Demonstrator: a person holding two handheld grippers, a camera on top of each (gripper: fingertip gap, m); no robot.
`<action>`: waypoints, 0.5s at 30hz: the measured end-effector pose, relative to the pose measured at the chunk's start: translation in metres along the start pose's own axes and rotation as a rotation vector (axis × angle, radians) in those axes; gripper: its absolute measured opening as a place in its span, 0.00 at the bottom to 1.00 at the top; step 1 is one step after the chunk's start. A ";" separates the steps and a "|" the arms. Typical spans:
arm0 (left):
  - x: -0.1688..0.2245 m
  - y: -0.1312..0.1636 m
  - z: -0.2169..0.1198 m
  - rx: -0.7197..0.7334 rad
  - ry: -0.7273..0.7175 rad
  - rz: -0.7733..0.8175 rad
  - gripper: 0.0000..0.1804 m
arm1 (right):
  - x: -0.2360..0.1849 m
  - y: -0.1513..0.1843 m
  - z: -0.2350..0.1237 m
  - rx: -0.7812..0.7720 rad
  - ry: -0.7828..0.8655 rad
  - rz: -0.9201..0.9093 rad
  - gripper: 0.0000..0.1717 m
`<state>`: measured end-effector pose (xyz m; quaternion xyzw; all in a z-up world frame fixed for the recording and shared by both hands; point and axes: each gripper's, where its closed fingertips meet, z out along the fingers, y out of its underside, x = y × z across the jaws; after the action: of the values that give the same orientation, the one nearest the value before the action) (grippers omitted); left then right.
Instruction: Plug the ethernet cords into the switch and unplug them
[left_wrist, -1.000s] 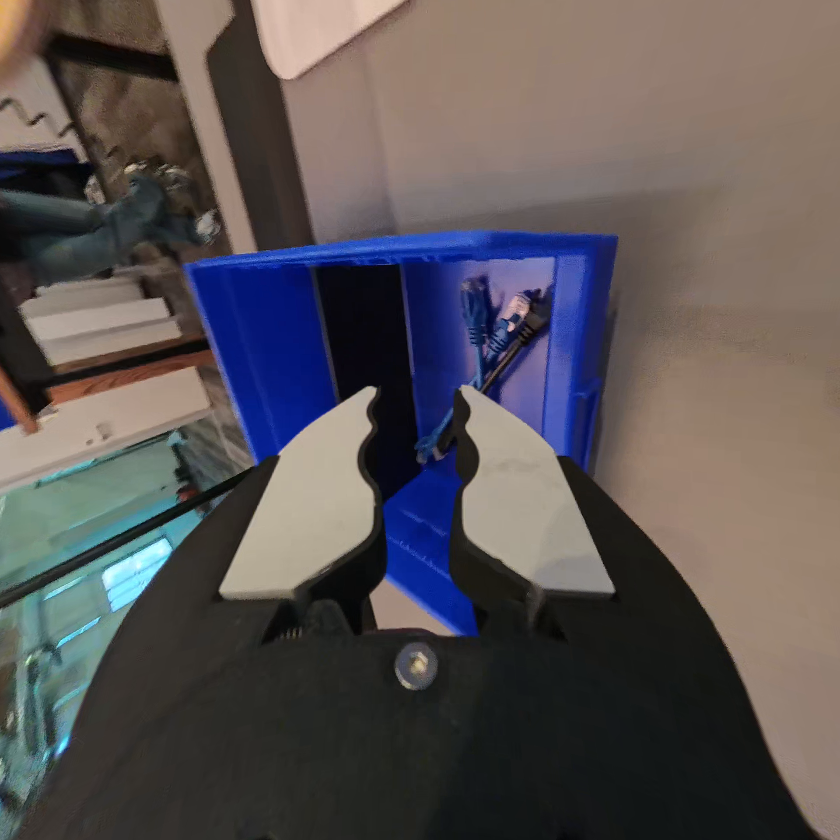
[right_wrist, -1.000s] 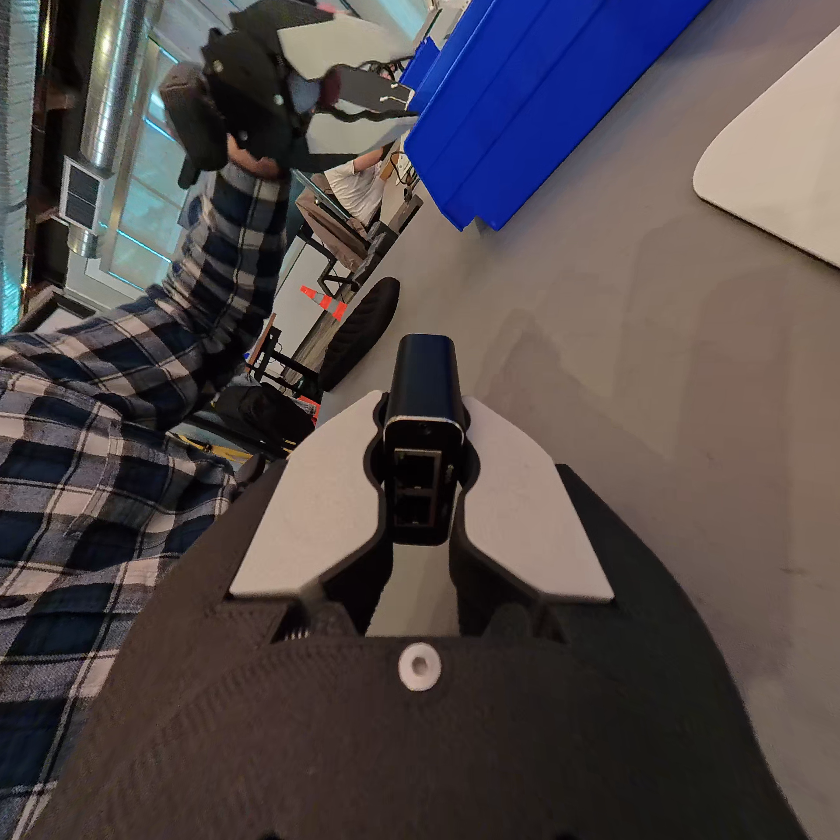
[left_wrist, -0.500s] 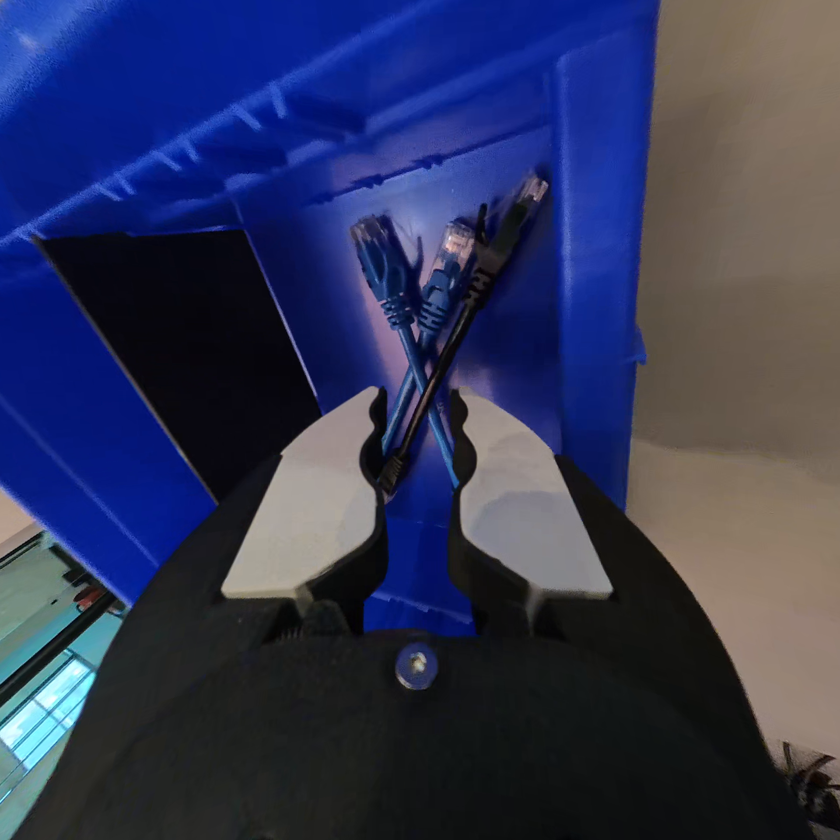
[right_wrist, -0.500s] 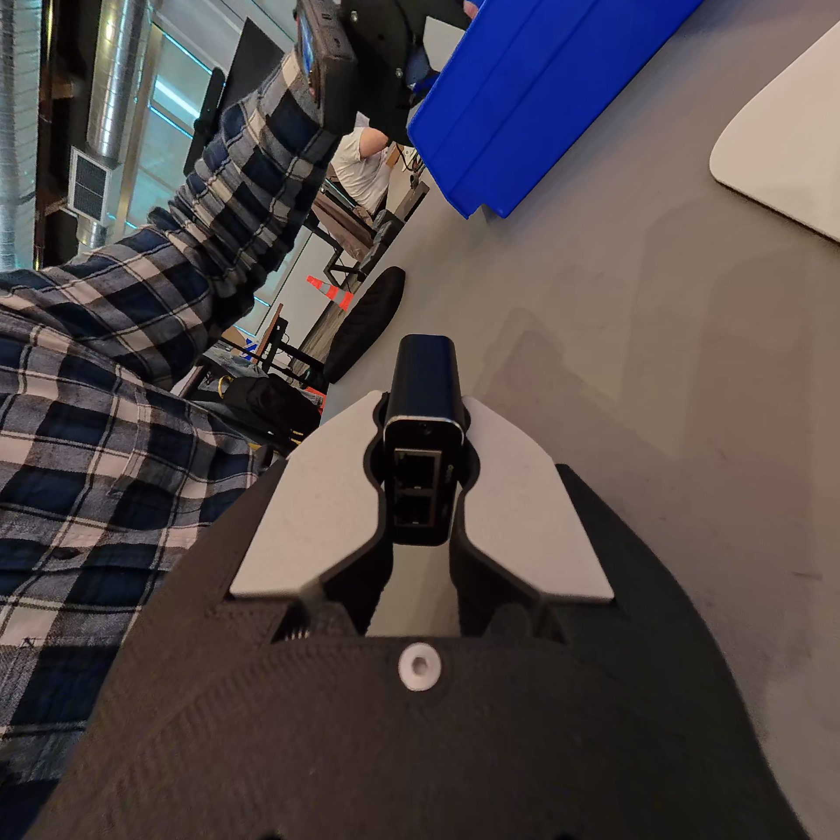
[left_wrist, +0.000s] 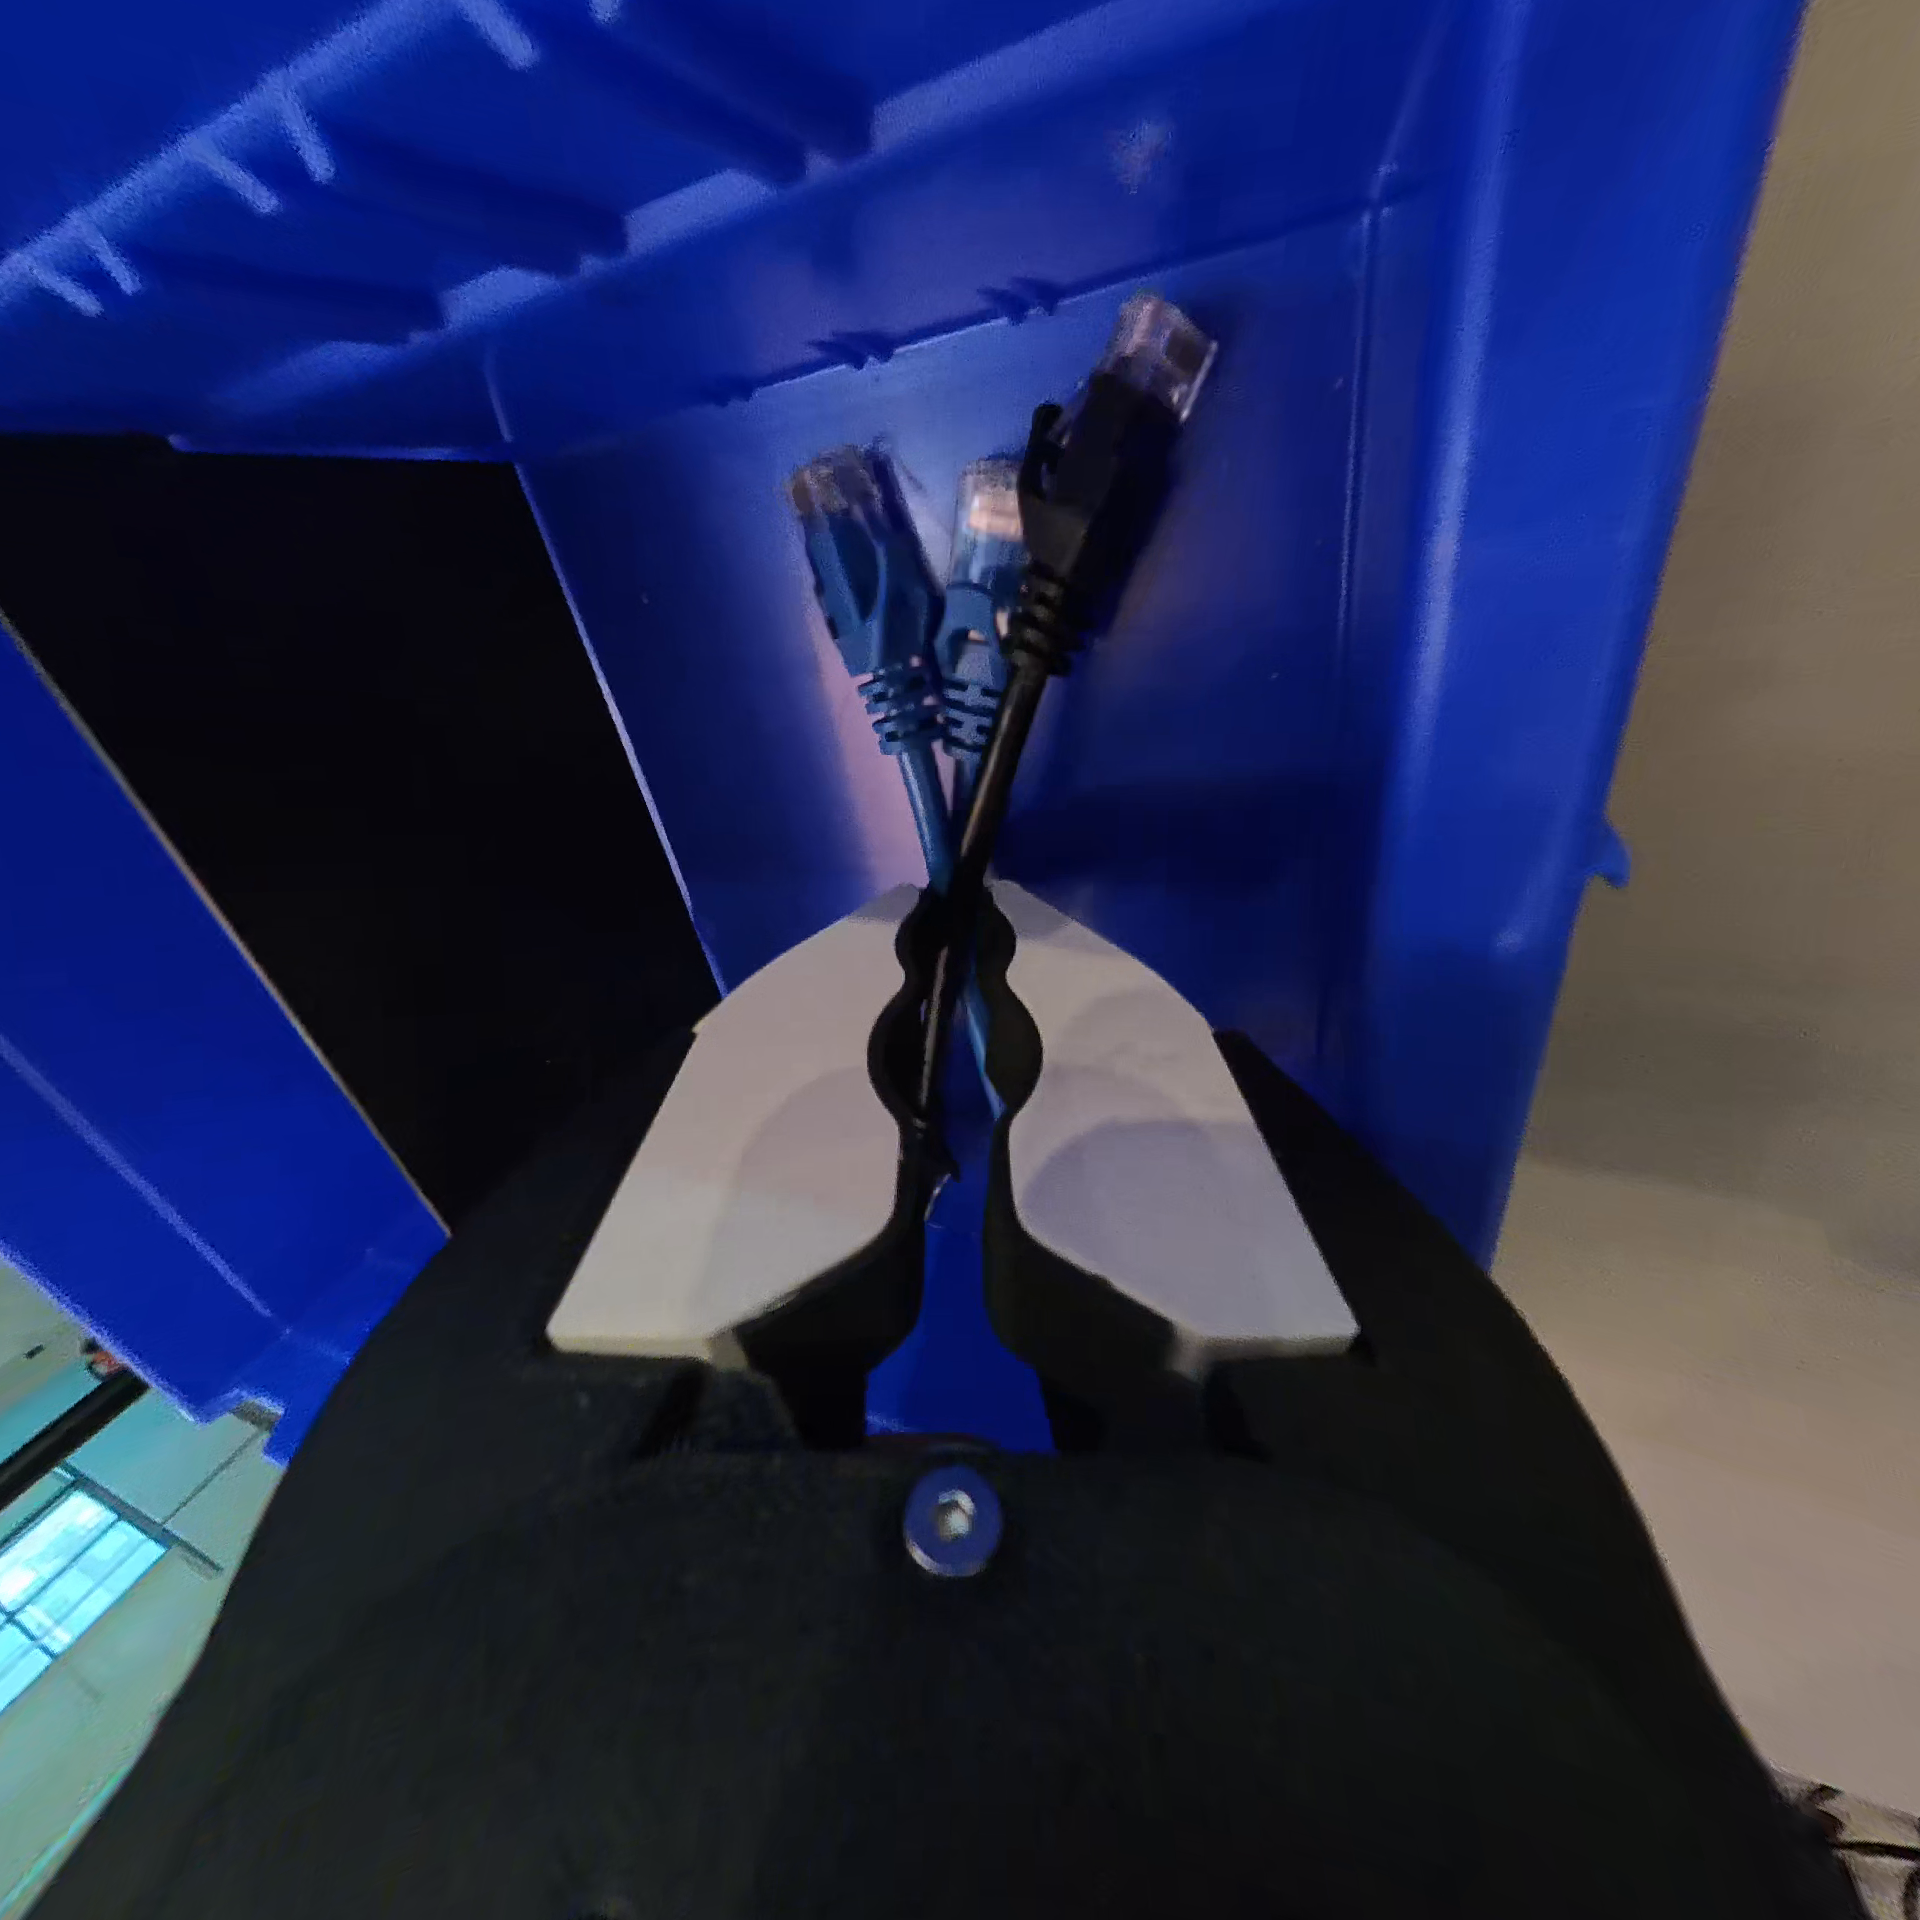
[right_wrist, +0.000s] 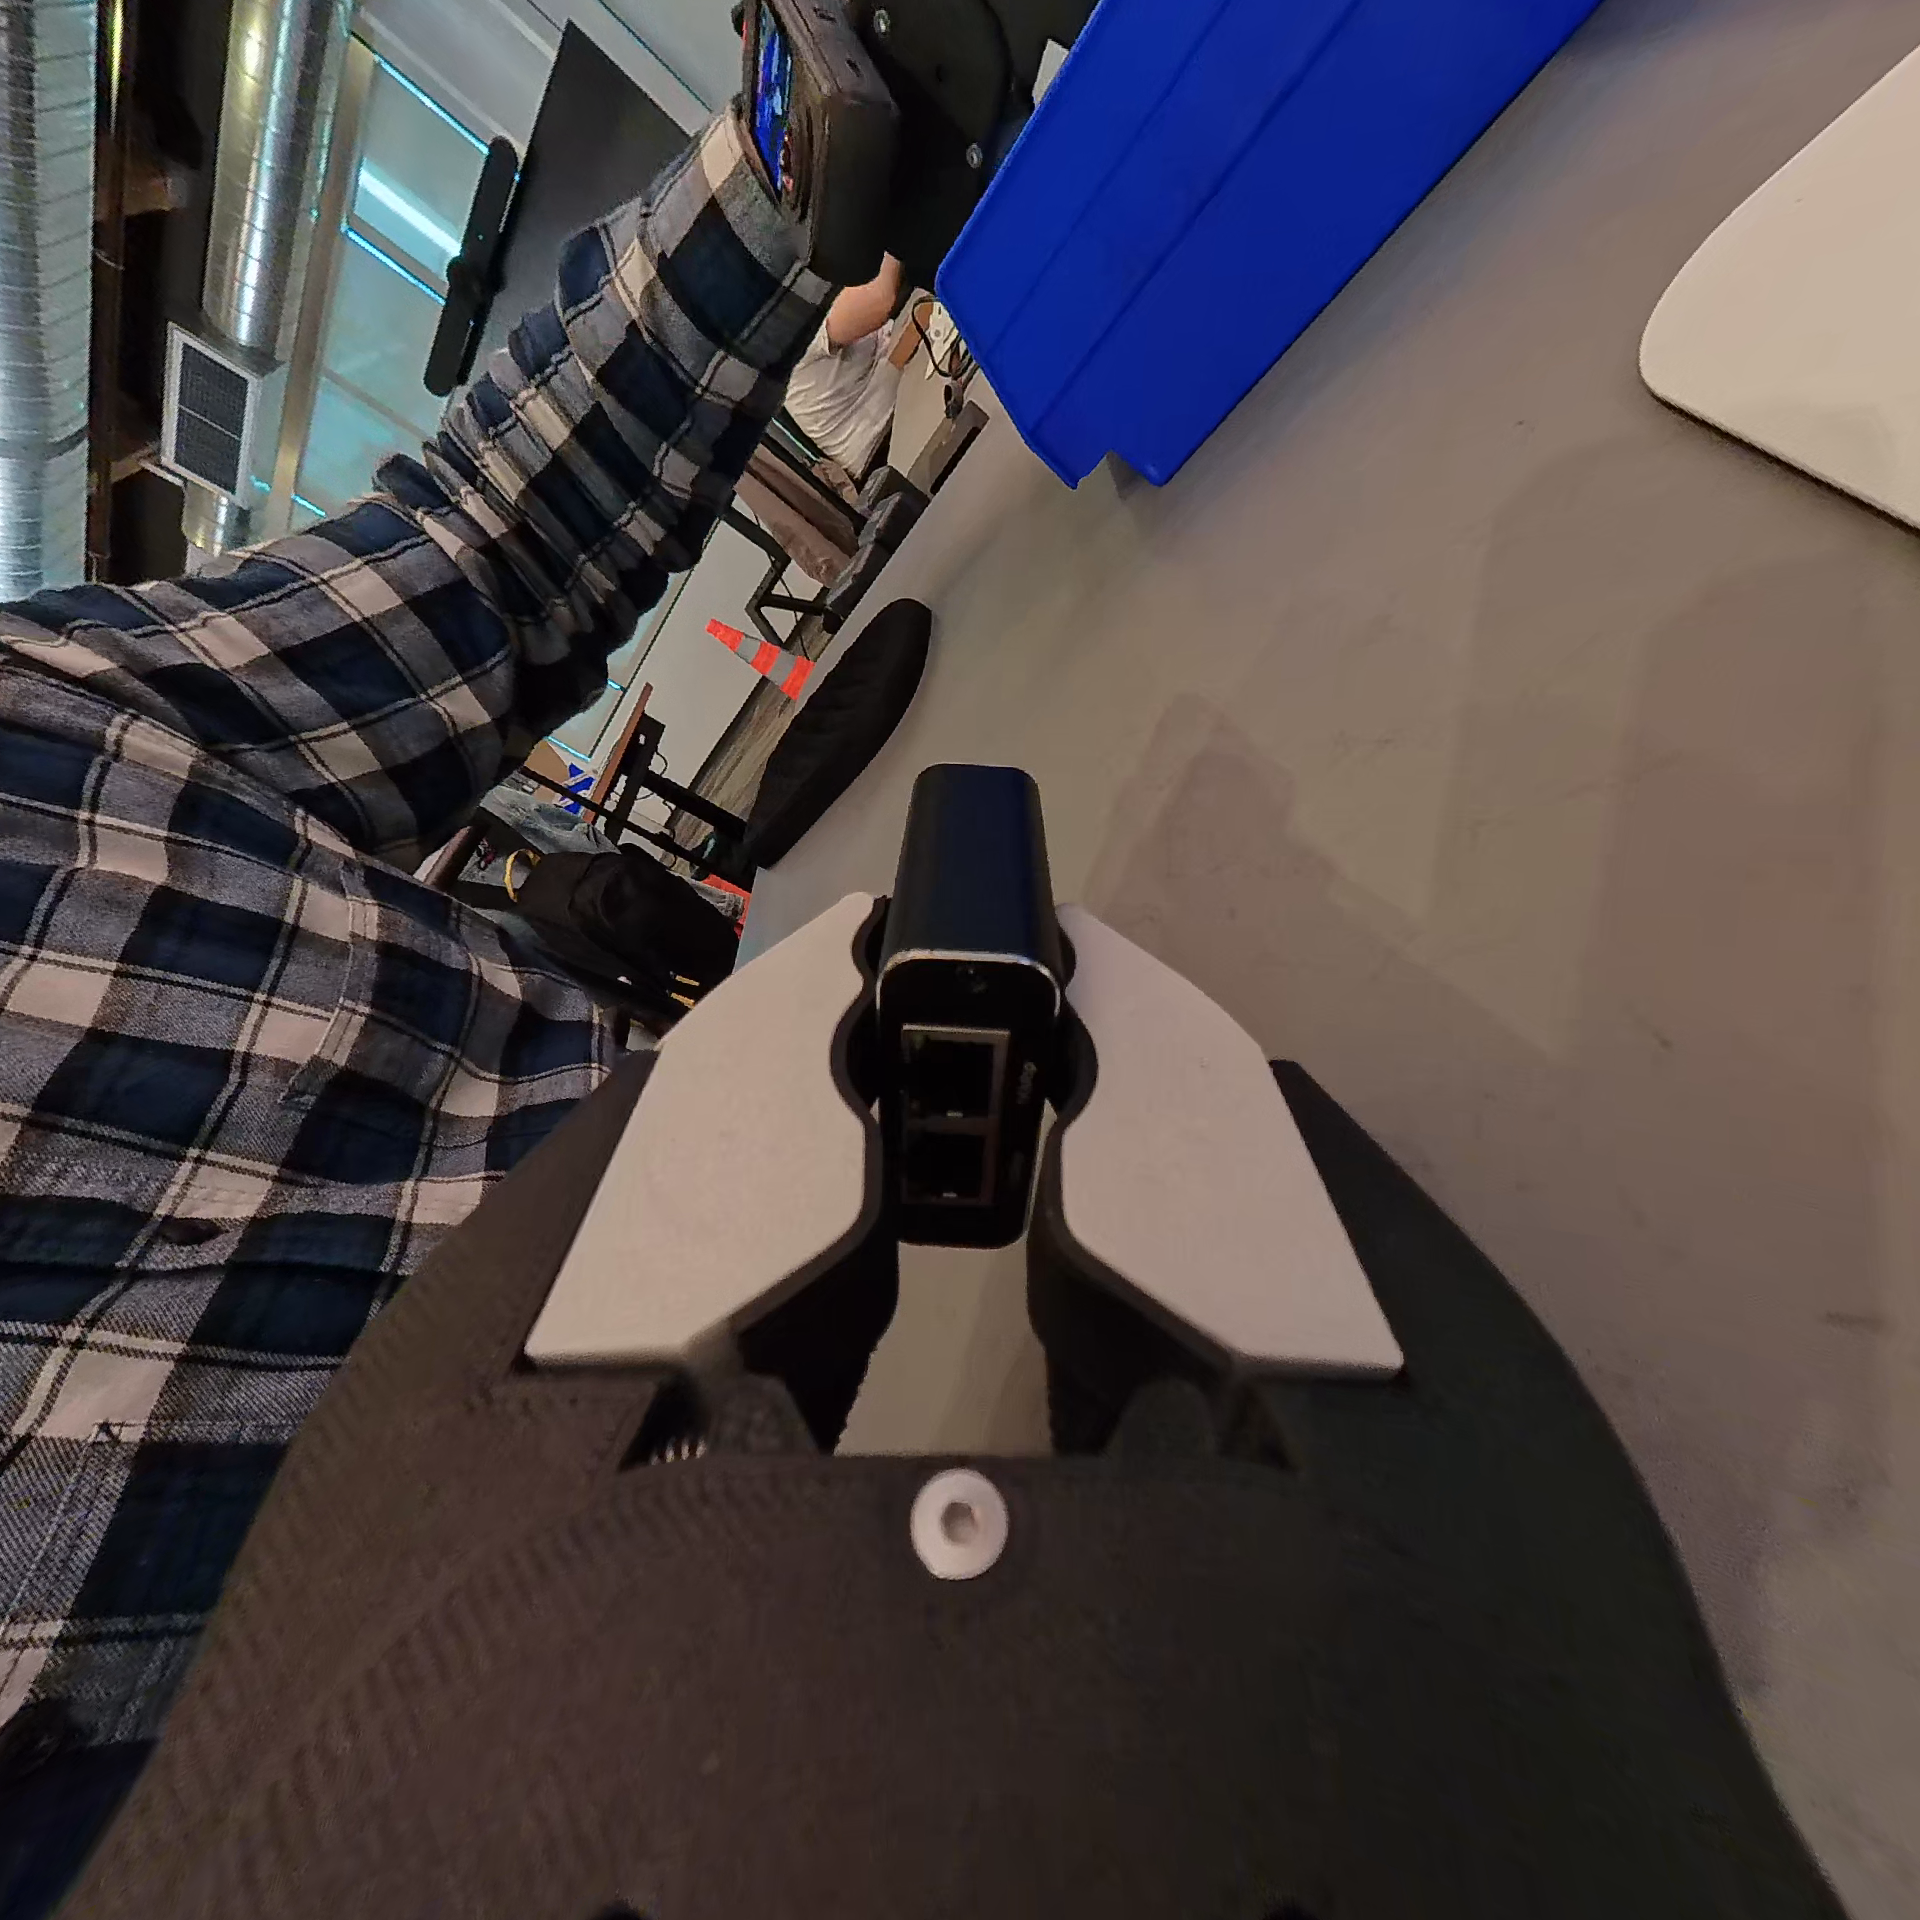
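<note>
Since a second ago, the left gripper (left_wrist: 954, 914) has entered the blue bin (left_wrist: 1455, 623), jaws clenched on black (left_wrist: 997, 769) and blue cords (left_wrist: 920, 790). Right gripper (right_wrist: 966, 925) grasps the switch (right_wrist: 971, 883) over the desk (right_wrist: 1455, 831).

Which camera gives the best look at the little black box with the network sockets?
The right wrist view: the small black ethernet switch sits clamped between that camera's grey tongs, two empty sockets facing the lens. The left wrist view shows nothing of it, only cords in a blue plastic bin.
</note>
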<state>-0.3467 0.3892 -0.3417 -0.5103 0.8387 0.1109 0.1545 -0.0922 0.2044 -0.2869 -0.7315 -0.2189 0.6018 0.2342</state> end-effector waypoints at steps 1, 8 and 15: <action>0.000 0.001 -0.001 -0.003 0.007 -0.019 0.03 | 0.000 0.000 0.000 -0.002 0.001 -0.001 0.15; 0.004 0.007 0.000 -0.027 0.018 -0.040 0.05 | 0.000 0.001 0.001 -0.009 0.005 -0.005 0.16; 0.003 0.006 -0.002 -0.026 0.003 -0.045 0.04 | 0.001 0.002 0.001 -0.011 0.007 -0.004 0.16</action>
<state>-0.3541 0.3887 -0.3411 -0.5312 0.8257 0.1175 0.1490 -0.0932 0.2036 -0.2884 -0.7343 -0.2231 0.5977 0.2320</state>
